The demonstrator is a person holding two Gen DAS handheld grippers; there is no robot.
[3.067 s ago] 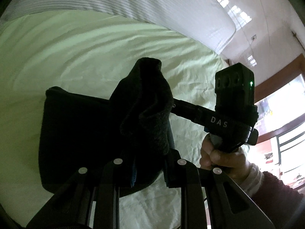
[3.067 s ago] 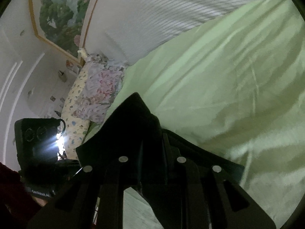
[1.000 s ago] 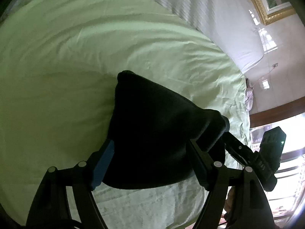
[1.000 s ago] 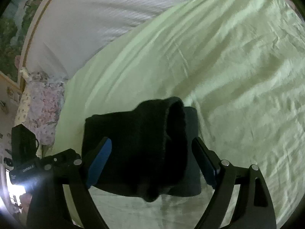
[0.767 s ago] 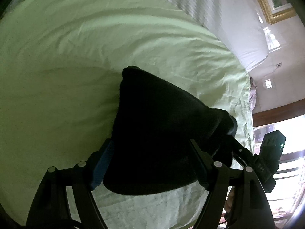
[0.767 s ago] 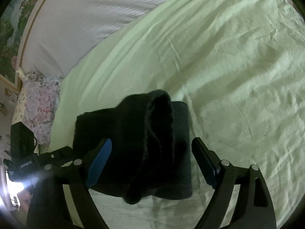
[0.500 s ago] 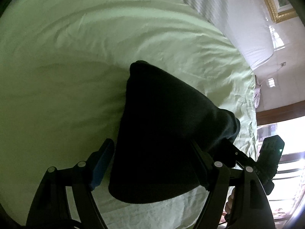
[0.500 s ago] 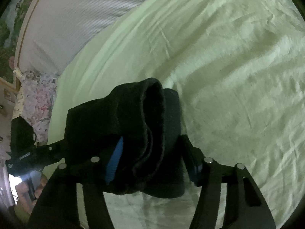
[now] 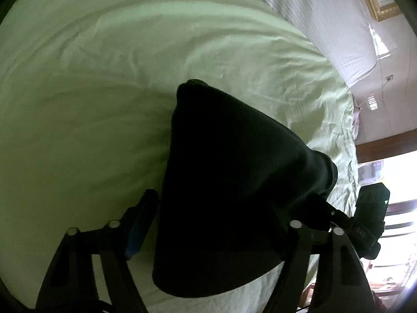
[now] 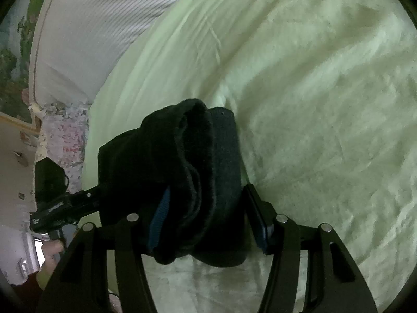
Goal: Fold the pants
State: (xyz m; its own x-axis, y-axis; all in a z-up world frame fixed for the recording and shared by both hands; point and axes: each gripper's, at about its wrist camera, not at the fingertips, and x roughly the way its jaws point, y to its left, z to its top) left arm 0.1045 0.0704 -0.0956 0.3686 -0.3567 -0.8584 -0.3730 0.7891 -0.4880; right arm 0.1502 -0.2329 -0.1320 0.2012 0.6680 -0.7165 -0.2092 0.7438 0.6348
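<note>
Left gripper point(image 9: 216, 224) spread wide, right gripper point(image 10: 206, 208) partly closed, both straddling folded black pants point(image 9: 234, 177) on green sheet point(image 9: 104, 78); final fold seems placed; next, probably withdraw cleanly.

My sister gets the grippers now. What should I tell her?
Left gripper: open, its fingers either side of the pants, not pinching.
Right gripper: open, fingers close around the thick folded edge, not shut yet.
Pants: a dark folded bundle, one end resting on the green sheet, the near end raised between the grippers.
Done: pants look folded over at least once.
Left: probably lay the bundle flat and neaten it.
</note>
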